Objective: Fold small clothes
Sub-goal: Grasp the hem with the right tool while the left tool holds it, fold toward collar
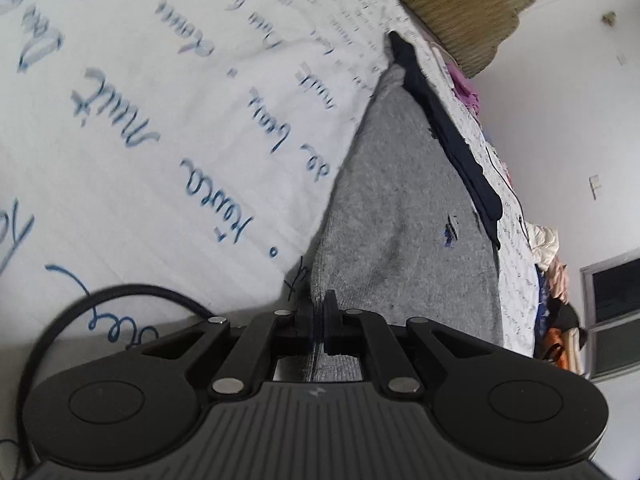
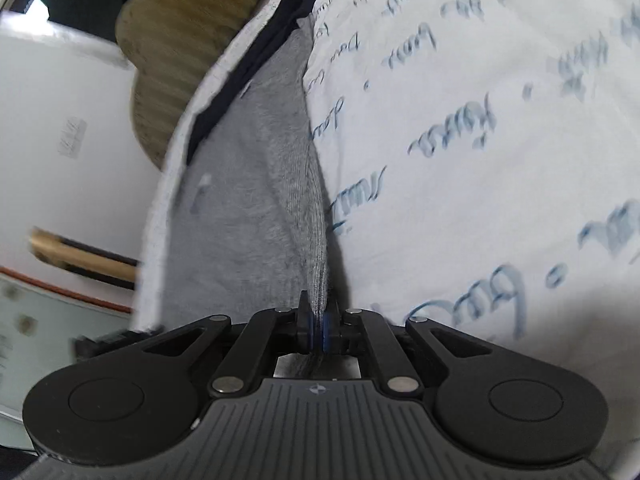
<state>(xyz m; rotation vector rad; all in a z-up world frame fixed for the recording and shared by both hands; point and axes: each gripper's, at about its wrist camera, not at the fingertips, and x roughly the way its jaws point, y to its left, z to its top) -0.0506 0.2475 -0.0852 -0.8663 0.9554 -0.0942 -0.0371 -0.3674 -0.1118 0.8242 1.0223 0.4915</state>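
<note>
A: Left gripper (image 1: 319, 320)?
B: Clamped. Jaws pinched together on the near edge of the grey garment (image 1: 404, 216), cloth squeezed between the pads and running on under the gripper body.

A: Right gripper (image 2: 319, 326)?
B: Same thing. Blue pads closed tight on a ribbed edge of the grey garment (image 2: 256, 208). Fabric stands up in a thin ridge straight ahead of the fingertips.

A: Where does the garment go from there?
B: In the left wrist view it spreads ahead and to the right of the gripper, narrowing far ahead. Small dark blue logo on it, ahead and right. A dark navy band (image 1: 448, 128) runs along its far right edge. In the right wrist view the cloth fans ahead and left of the gripper, the navy band (image 2: 244, 80) along the far left edge.

A: What's under it?
B: White bedsheet with blue handwriting print (image 1: 160, 120). It lies left of the left gripper and right of the right gripper (image 2: 480, 140). Garment touches it.

A: Farther out?
B: Tan plush cushion (image 1: 460, 4) far ahead, past the garment's tip; same cushion (image 2: 172, 40) ahead-left in the right view. A heap of mixed clothes (image 1: 548, 252) well off right of the left gripper, at the bed edge. White wall (image 1: 560, 120) beyond. Black cable (image 1: 80, 304) loops just left of the left gripper.
</note>
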